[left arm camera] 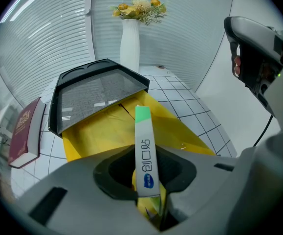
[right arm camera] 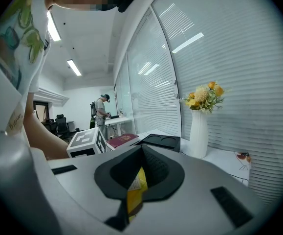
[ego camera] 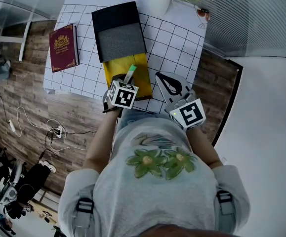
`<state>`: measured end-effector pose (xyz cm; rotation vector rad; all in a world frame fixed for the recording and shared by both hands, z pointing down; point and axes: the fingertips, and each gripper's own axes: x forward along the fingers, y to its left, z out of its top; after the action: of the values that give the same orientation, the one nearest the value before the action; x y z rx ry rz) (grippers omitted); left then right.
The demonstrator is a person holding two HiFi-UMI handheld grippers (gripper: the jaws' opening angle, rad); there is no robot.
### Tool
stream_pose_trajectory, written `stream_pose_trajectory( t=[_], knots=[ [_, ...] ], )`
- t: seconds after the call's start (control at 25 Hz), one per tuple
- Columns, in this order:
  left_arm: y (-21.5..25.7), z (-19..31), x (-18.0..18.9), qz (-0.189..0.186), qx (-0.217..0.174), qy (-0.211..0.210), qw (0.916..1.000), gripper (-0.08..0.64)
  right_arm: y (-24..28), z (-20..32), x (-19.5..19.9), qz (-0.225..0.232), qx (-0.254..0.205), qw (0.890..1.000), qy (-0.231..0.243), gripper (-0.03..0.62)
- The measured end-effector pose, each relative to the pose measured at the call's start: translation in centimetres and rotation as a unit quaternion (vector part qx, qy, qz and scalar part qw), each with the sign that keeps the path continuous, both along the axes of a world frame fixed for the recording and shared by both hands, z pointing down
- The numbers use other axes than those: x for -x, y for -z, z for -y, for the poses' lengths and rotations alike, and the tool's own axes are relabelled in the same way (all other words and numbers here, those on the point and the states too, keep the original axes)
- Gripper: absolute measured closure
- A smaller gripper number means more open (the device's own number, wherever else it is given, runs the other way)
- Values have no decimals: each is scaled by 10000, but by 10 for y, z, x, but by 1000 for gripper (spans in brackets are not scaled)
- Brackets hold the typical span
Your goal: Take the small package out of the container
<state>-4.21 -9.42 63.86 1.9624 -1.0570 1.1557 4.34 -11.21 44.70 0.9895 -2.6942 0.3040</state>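
The right gripper (right arm camera: pixel 133 197) is clamping the yellow bag (left arm camera: pixel 95 131) edge, presumably steadying it; the left gripper (left arm camera: pixel 150 202), lower centre, is pinching the small package (left arm camera: pixel 145 151) upright.

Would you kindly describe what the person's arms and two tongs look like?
The left tongs and right tongs are light grey and black-lined, each carrying a white cube with black square markers. The person wears a short-sleeved grey T-shirt.

Head view: from above, facing steeply down on the desk (ego camera: pixel 177 43). Gripper views: close behind each pair of jaws, facing forward. All share the vase (left arm camera: pixel 130 48).
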Motion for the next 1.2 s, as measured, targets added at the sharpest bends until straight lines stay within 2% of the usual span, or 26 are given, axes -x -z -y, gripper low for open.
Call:
stream_pose_trajectory(
  t=[1.2],
  knots=[
    [12,3,1,79,-154,-16,9998,463,2,-4,-1,12,-39,10000,-1,584]
  ],
)
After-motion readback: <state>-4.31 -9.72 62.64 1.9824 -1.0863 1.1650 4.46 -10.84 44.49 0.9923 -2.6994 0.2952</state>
